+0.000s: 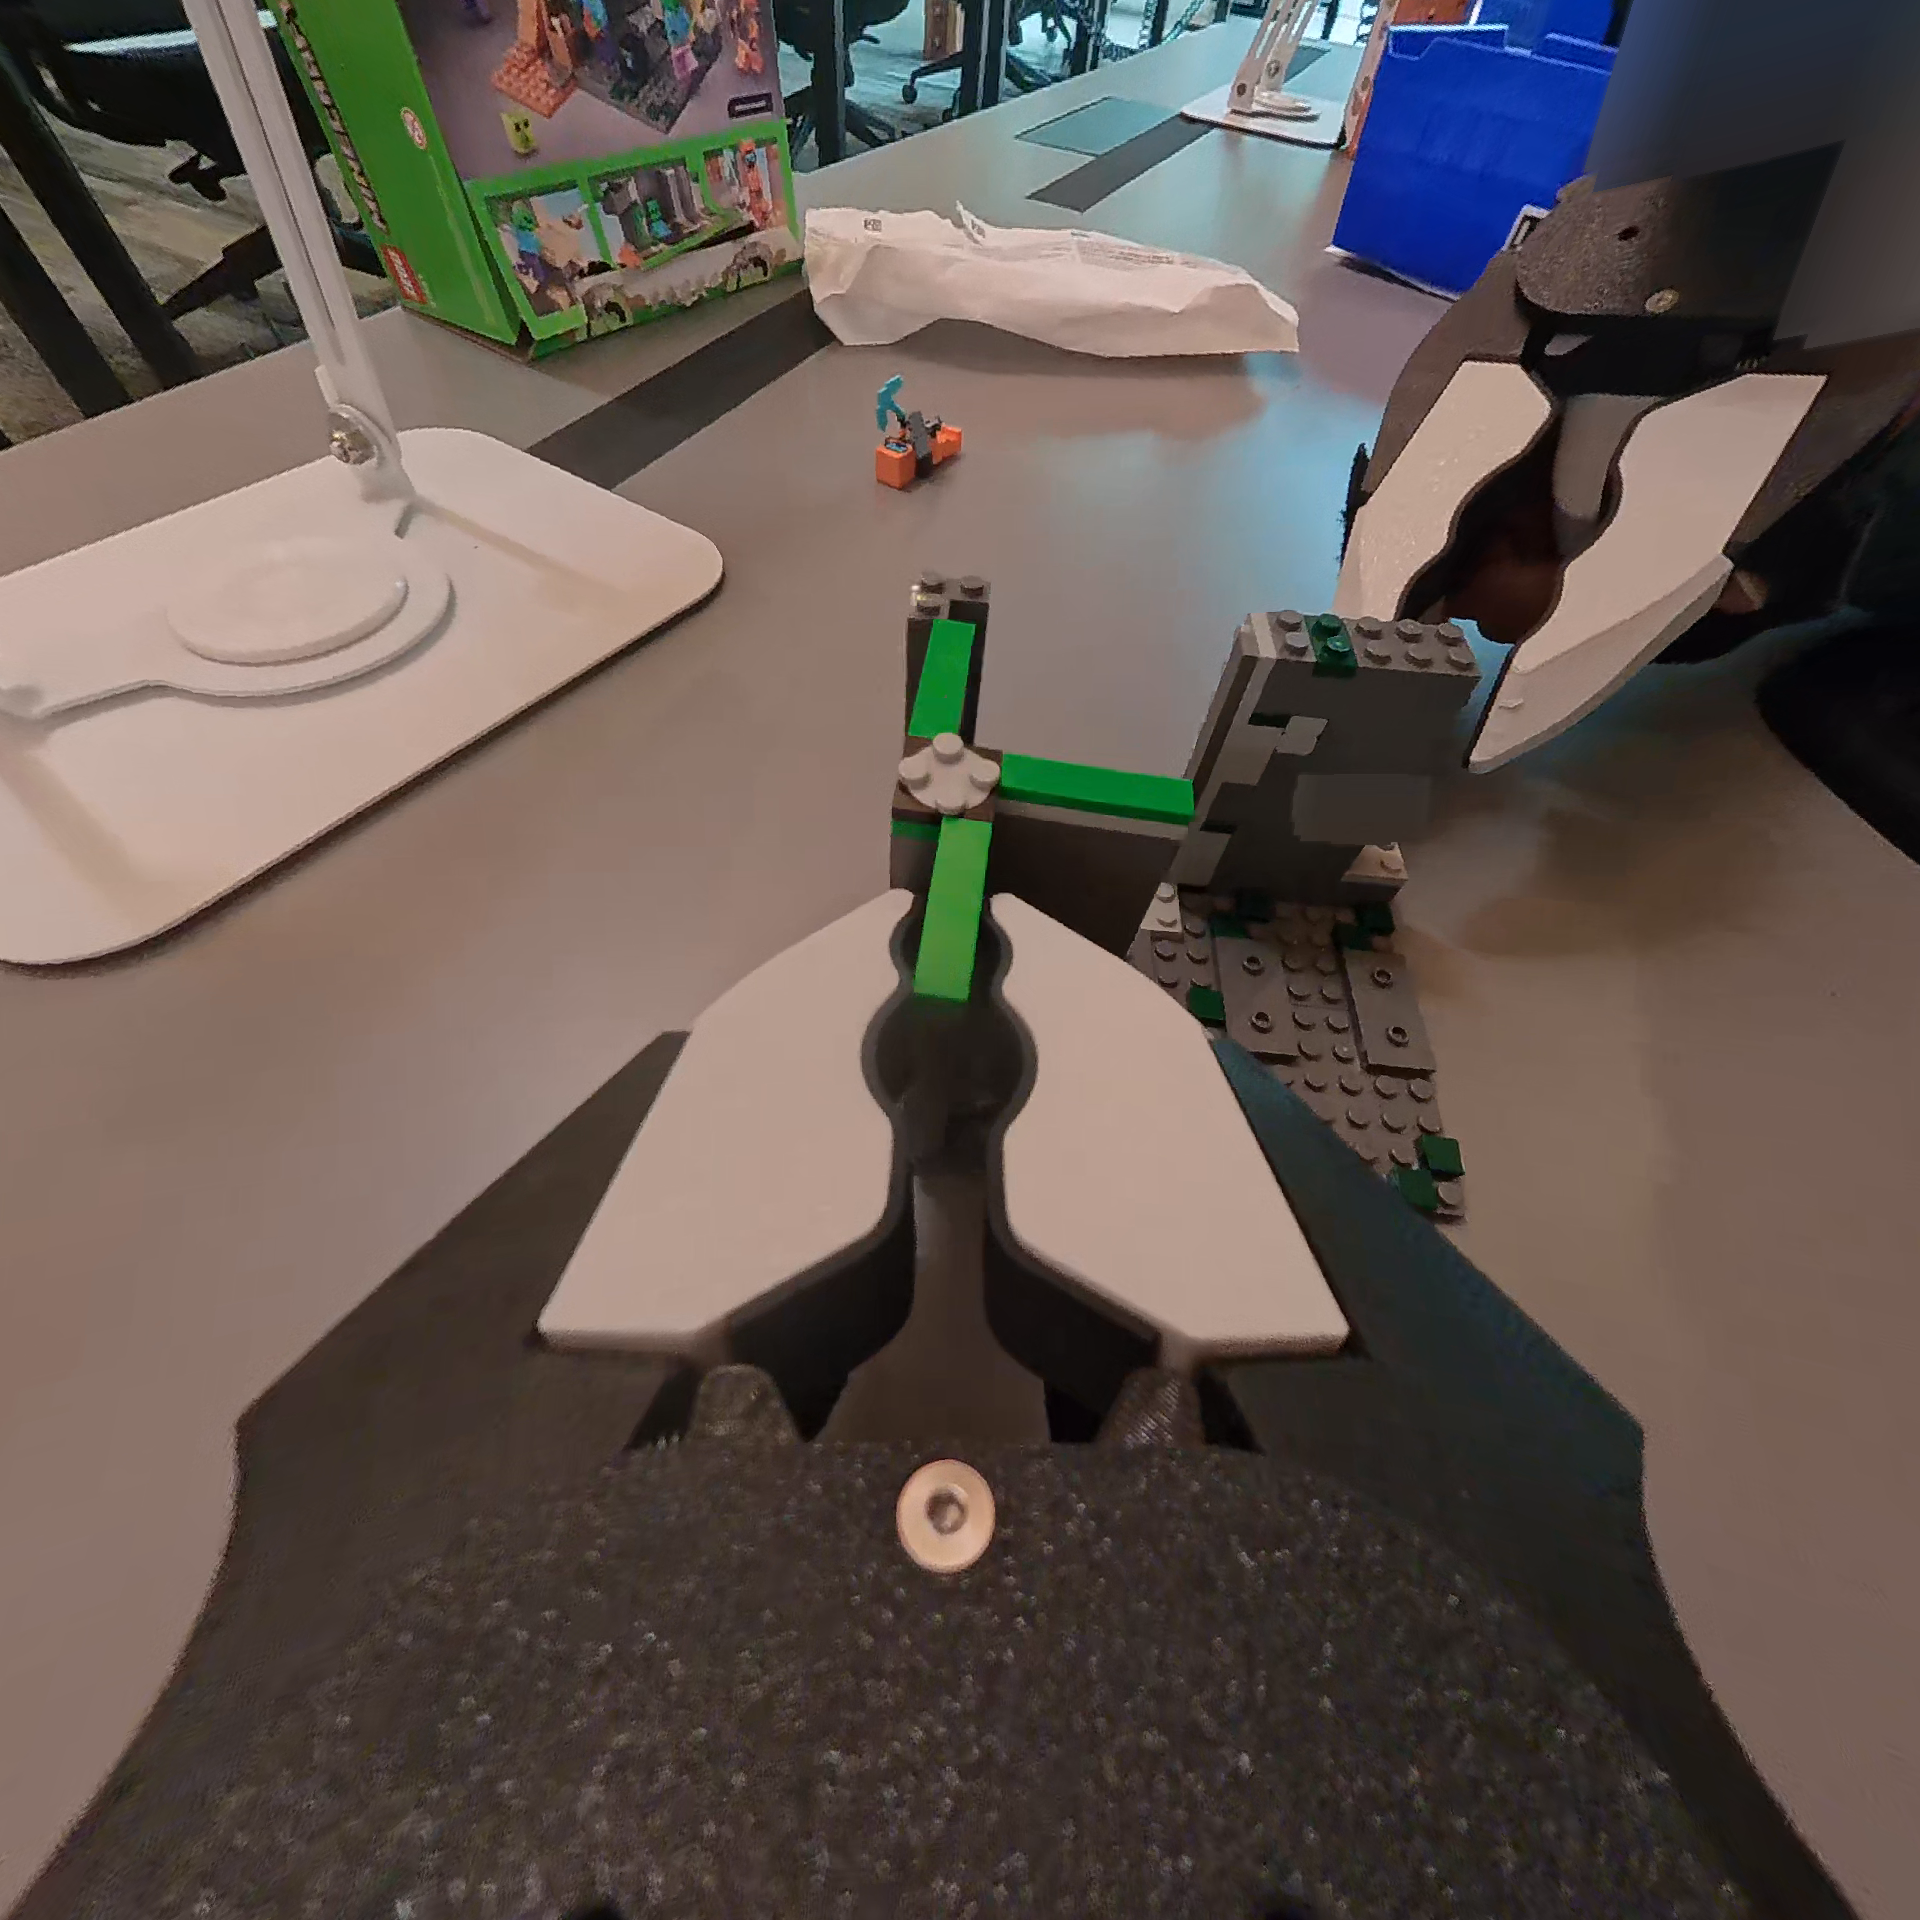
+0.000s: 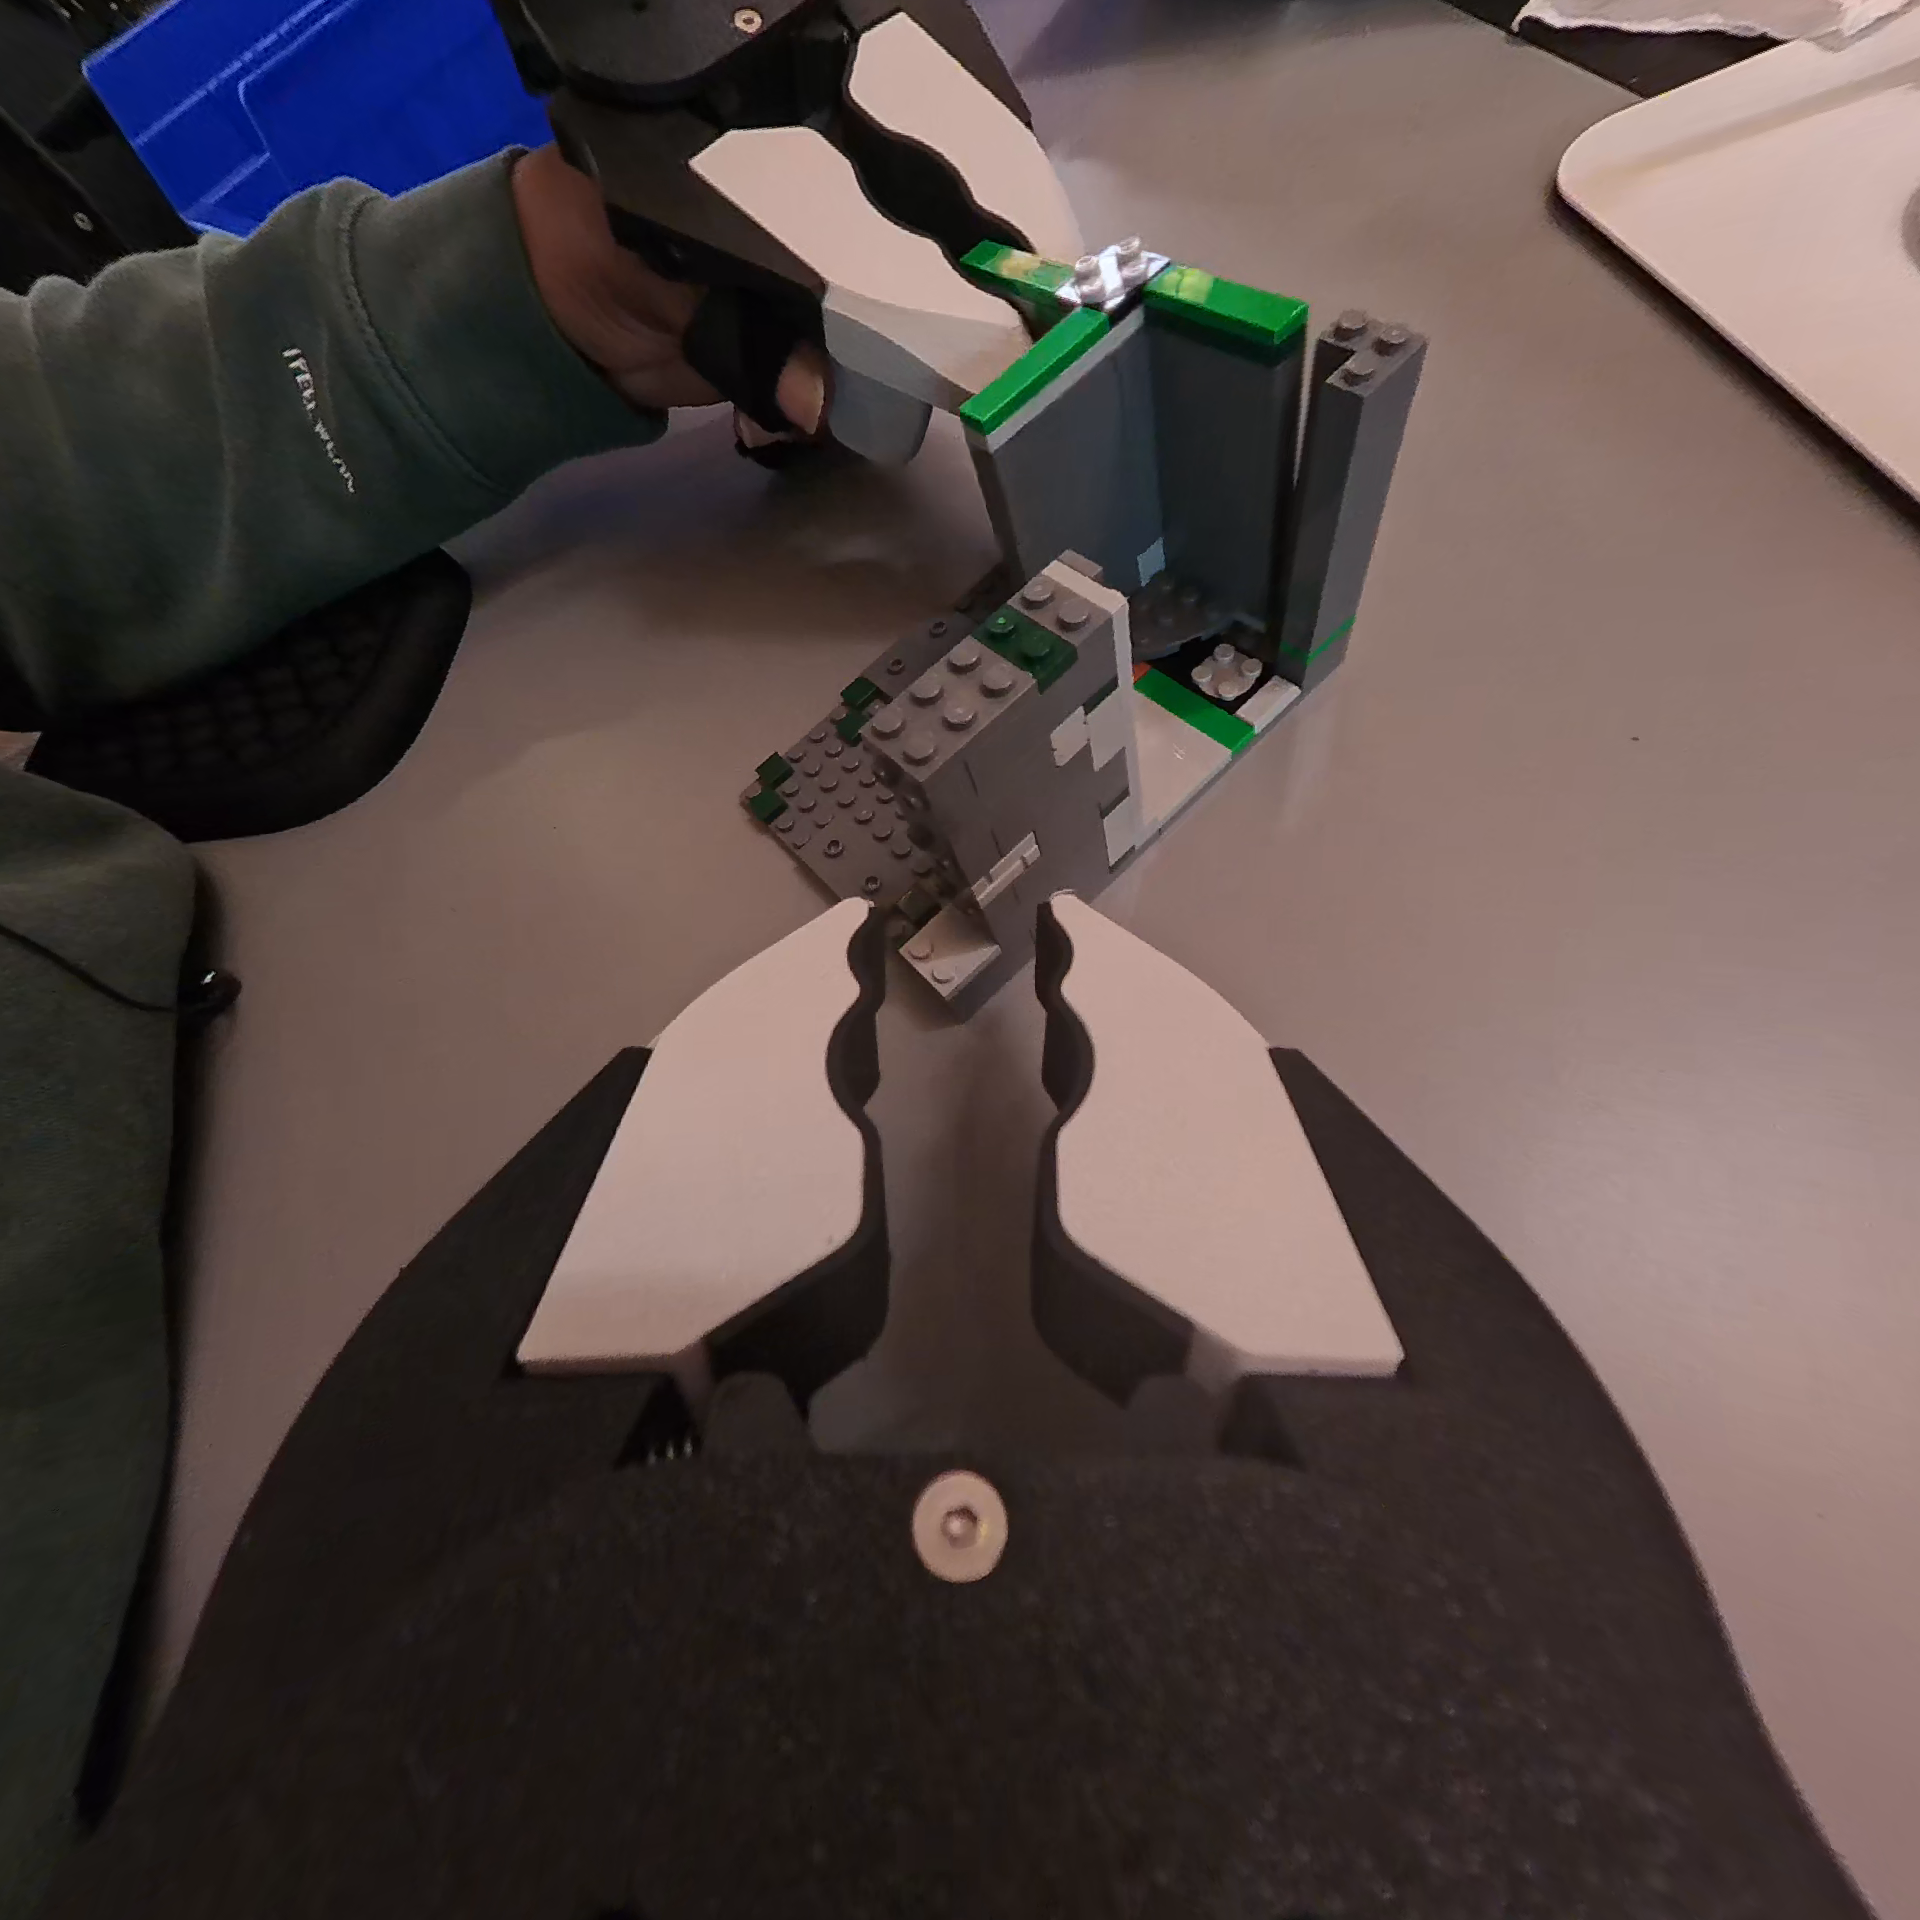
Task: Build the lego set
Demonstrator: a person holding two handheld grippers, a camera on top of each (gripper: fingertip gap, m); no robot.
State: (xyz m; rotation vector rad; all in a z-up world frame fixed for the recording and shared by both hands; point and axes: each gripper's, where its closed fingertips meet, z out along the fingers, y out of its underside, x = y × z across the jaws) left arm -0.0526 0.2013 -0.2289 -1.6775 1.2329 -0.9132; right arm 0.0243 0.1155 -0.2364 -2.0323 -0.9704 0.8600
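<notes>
The lego build stands on the grey table: a studded grey baseplate, a grey block tower, and tall dark grey walls topped with green tiles that meet at a light grey studded piece. My left gripper is shut on the near wall with its green tile; it also shows in the right wrist view. My right gripper is open, its tips either side of the tower's low front corner. In the left wrist view the right gripper hangs beside the tower.
A green lego box, a white paper bag and a blue bin lie at the back. A small orange figure with a cyan pickaxe stands mid-table. A white stand base is at left. A green sleeve lies left. My hands' fingertips stand some 12 cm from each other.
</notes>
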